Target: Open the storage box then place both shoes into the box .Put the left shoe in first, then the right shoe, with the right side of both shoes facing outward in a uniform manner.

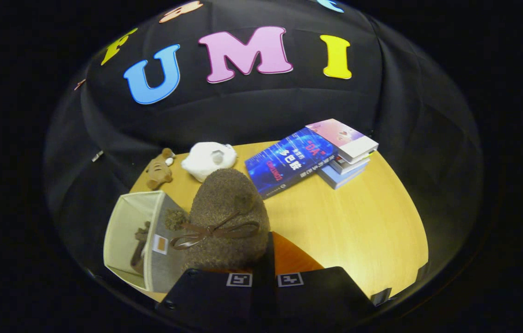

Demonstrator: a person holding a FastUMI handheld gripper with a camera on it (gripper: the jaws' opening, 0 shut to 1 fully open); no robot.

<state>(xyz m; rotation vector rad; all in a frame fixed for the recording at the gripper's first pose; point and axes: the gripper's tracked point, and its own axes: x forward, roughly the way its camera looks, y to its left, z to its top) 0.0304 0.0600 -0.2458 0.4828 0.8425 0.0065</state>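
The open storage box (125,233) sits on the wooden counter (358,222), one brown shoe (140,247) already inside. Beside it, a fuzzy brown shoe (227,217) with a ribbon bow is pinched in the claw (264,273), fingers drawn close together. Beyond it lie a small brown plush toy (158,170) and a white plush toy (208,159). Further right, a stack of books (317,155) rests near the wall.
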